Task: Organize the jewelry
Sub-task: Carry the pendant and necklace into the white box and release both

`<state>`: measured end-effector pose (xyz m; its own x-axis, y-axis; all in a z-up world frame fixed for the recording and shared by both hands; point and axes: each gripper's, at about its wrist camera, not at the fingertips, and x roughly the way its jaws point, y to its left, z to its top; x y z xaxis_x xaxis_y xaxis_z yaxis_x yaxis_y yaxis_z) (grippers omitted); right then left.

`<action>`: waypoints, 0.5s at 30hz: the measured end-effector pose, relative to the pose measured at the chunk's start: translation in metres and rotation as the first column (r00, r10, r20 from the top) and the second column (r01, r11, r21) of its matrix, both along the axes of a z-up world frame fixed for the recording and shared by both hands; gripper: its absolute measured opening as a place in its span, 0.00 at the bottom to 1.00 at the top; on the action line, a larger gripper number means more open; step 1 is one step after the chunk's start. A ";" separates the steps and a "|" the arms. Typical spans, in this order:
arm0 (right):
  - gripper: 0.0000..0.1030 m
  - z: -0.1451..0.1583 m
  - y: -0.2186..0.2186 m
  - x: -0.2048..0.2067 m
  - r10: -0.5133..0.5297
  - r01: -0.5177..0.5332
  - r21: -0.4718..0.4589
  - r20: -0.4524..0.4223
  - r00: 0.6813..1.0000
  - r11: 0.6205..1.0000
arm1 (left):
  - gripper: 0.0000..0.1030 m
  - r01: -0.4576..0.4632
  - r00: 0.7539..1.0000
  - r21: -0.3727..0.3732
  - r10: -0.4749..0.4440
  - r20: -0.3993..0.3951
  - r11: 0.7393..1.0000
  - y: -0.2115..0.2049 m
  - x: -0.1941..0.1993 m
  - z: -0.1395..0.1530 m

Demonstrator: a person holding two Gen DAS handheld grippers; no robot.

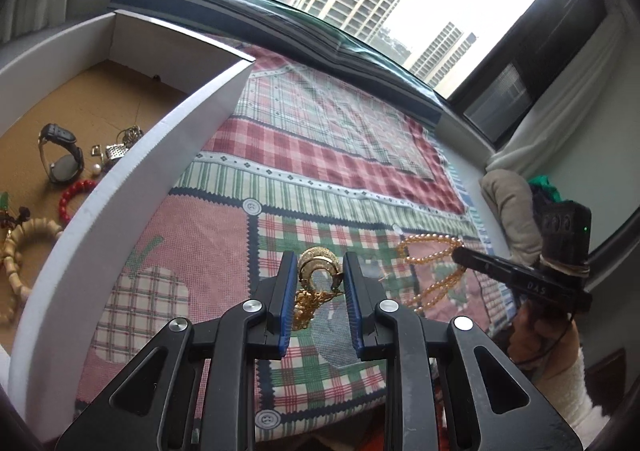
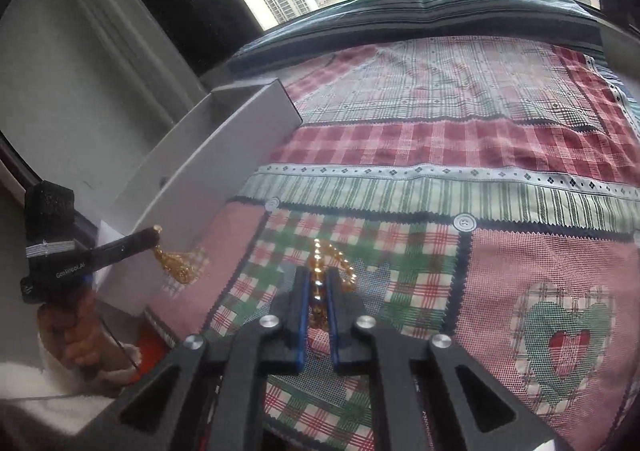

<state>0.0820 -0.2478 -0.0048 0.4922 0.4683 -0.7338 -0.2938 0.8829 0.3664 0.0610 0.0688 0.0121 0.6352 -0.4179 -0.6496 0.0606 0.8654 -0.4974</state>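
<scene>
Each tool (image 1: 319, 271) is black — blue-padded fingers (image 1: 285, 291), silver screws (image 1: 254, 306) — worn with white sleeves (image 1: 580, 395).

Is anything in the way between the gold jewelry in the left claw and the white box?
Only the box's own near wall. The left gripper holds the gold jewelry over the patchwork cloth, outside the white box. It must go over that wall; nothing else blocks the way.
</scene>
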 end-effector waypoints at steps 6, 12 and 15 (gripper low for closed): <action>0.08 0.040 0.025 -0.005 0.056 -0.060 0.040 0.080 0.995 0.997 | 0.21 -0.055 0.997 0.011 0.054 0.057 0.998 0.044 -0.036 0.049; 0.08 0.056 0.075 0.013 0.147 -0.151 0.030 0.117 0.982 0.988 | 0.21 -0.213 0.977 0.089 0.210 0.049 0.973 0.119 -0.050 0.068; 0.08 0.057 0.106 0.030 0.195 -0.199 0.029 0.108 0.975 0.980 | 0.21 -0.303 0.953 0.134 0.304 0.017 0.943 0.160 -0.043 0.064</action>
